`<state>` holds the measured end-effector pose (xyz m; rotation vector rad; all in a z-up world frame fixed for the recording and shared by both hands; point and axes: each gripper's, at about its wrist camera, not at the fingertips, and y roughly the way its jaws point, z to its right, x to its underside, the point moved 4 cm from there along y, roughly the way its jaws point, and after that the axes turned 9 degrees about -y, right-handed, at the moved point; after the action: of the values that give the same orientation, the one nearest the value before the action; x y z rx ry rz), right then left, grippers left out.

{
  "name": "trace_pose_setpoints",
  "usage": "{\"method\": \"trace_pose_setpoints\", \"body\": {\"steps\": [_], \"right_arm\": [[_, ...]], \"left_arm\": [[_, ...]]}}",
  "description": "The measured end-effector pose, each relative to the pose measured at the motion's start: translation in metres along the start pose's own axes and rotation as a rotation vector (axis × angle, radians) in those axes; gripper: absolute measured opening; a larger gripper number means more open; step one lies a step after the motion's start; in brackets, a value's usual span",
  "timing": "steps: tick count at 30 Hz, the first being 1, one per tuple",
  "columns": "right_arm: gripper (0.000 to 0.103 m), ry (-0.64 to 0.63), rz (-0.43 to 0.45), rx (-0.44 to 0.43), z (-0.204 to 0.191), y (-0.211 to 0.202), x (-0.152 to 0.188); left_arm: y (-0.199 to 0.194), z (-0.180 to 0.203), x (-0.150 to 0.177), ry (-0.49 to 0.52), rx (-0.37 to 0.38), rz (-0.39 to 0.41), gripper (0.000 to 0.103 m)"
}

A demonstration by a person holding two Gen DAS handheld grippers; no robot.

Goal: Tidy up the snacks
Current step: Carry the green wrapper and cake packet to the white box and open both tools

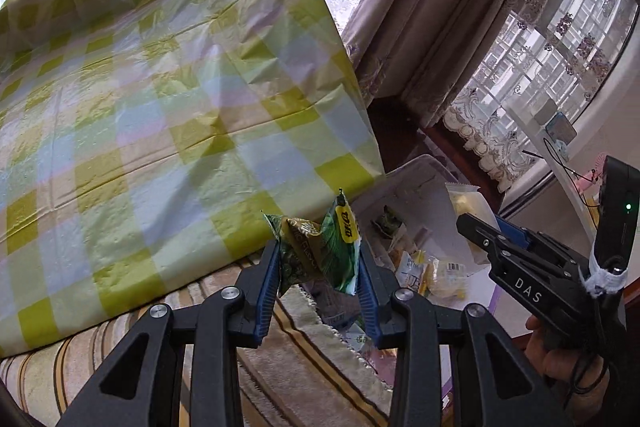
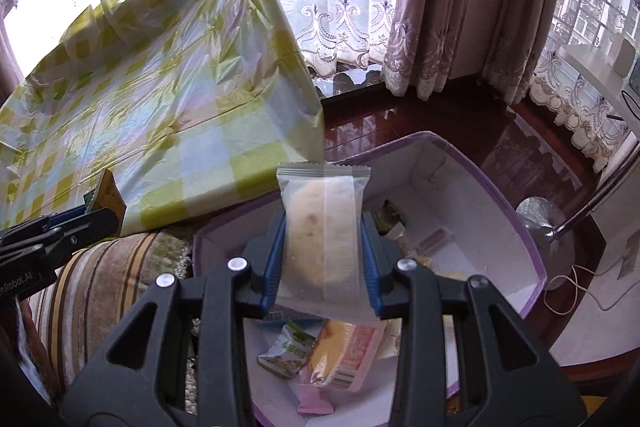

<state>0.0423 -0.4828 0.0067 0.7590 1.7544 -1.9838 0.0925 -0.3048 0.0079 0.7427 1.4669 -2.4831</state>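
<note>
My left gripper (image 1: 318,259) is shut on a crumpled green snack packet (image 1: 320,247) with a yellow label, held in the air over the edge of the checked tablecloth. My right gripper (image 2: 325,251) is shut on a clear-wrapped pastry packet (image 2: 320,227), held above a white box with a purple rim (image 2: 532,247). Several snack packets lie in the box, among them a green one (image 2: 286,353) and a pink-and-yellow one (image 2: 344,355). The right gripper also shows in the left wrist view (image 1: 480,233), over the box (image 1: 416,171). The left gripper shows at the left edge of the right wrist view (image 2: 100,215).
A table with a yellow-green checked cloth (image 1: 160,107) fills the left. A striped, fringed cloth (image 1: 288,367) lies below it. The floor is dark polished wood (image 2: 400,123), with curtains (image 2: 460,7) and windows behind. A chrome lamp base (image 2: 540,223) stands right of the box.
</note>
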Motion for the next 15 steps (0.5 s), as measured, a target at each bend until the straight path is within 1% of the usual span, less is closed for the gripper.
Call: {"method": "trace_pose_setpoints", "body": {"steps": [6, 9, 15], "right_arm": [[0.039, 0.062, -0.018, 0.043, 0.032, 0.006, 0.014], [0.039, 0.081, -0.028, 0.064, 0.044, 0.01, 0.019], [0.039, 0.112, -0.043, 0.077, 0.058, 0.02, 0.028]], "left_arm": [[0.025, 0.035, 0.008, 0.063, 0.025, -0.063, 0.037], [0.036, 0.045, 0.011, 0.084, 0.026, -0.091, 0.037], [0.05, 0.057, 0.015, 0.098, 0.034, -0.13, 0.037]]}}
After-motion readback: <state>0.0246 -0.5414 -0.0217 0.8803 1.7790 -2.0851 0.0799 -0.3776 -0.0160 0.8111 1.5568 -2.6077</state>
